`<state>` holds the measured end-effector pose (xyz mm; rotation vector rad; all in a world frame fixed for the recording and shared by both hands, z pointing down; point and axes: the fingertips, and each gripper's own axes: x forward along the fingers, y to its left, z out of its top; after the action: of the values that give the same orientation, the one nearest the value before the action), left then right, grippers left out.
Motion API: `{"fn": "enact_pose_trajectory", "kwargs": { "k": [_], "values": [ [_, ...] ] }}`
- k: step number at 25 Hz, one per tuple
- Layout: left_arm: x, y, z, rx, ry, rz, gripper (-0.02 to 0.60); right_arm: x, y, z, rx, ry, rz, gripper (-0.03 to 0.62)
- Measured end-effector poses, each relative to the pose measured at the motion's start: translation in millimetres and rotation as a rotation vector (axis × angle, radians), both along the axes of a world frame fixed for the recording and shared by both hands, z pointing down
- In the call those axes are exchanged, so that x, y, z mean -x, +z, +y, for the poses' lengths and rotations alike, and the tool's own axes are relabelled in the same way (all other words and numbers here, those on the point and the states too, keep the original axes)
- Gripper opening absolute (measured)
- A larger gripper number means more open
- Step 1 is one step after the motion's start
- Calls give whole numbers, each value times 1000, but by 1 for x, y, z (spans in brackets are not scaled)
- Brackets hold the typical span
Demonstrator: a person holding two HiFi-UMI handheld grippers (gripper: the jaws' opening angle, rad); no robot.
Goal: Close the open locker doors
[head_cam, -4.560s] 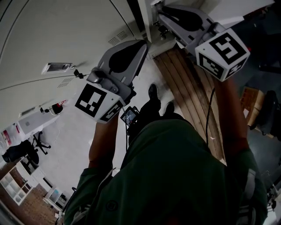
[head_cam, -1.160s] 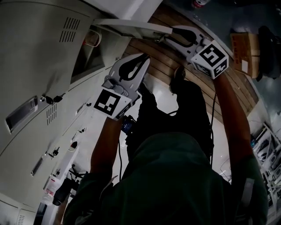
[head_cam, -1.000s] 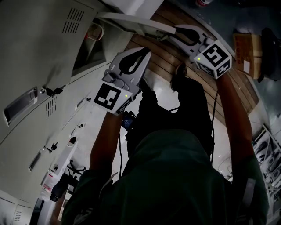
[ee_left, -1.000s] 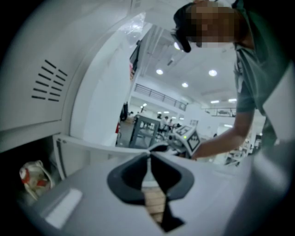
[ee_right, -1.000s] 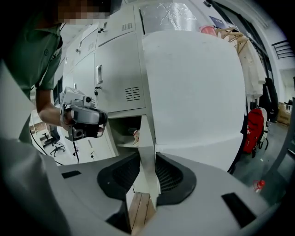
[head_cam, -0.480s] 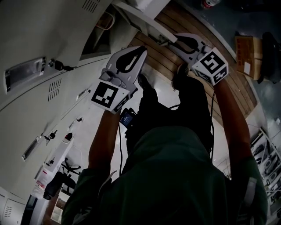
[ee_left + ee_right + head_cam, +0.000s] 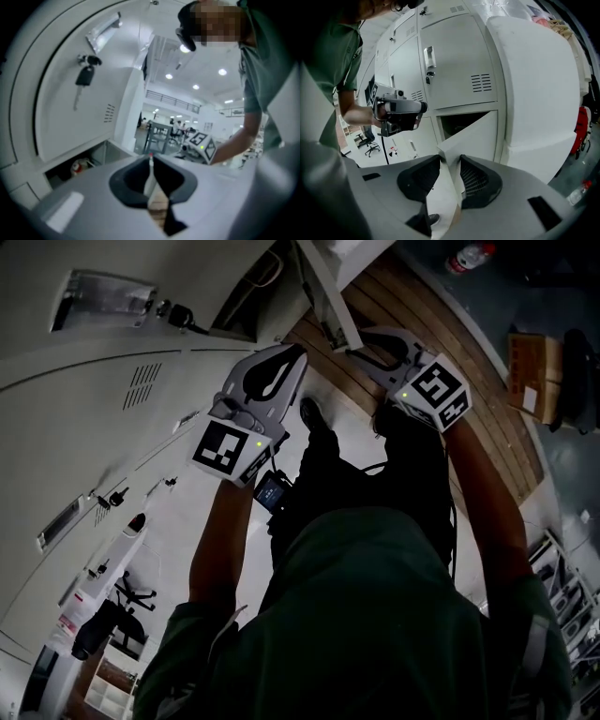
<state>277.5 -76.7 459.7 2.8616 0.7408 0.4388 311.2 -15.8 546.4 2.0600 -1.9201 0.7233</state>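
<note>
Lockers (image 7: 103, 352) fill the left wall, with wooden planks (image 7: 441, 371) alongside on the floor. The open door (image 7: 473, 136) of a lower compartment juts out. Its free edge sits between the right gripper (image 7: 450, 164) jaws, which have just been widening and are unclamped. The left gripper (image 7: 151, 164) is nearly closed and empty. Only the left gripper view shows the key (image 7: 84, 77) hanging in a lock.

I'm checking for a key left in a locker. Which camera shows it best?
The left gripper view: the key hangs large and clear from its lock, black head, metal blade. The head view shows it small and dark beside the handle; the right gripper view, only a dark speck under the handle.
</note>
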Motion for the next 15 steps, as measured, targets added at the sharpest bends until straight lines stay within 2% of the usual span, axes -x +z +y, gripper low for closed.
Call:
{"fn": "enact_pose_trajectory", "kwargs": {
  "k": [8, 15],
  "values": [
    [34, 1, -38, -14, -90, -14, 23, 34, 1, -58, -4, -90, -3, 112],
    [44, 6, -53, 7, -178, 1, 23, 32, 15, -91, -6, -158, -4, 109]
  ]
}}
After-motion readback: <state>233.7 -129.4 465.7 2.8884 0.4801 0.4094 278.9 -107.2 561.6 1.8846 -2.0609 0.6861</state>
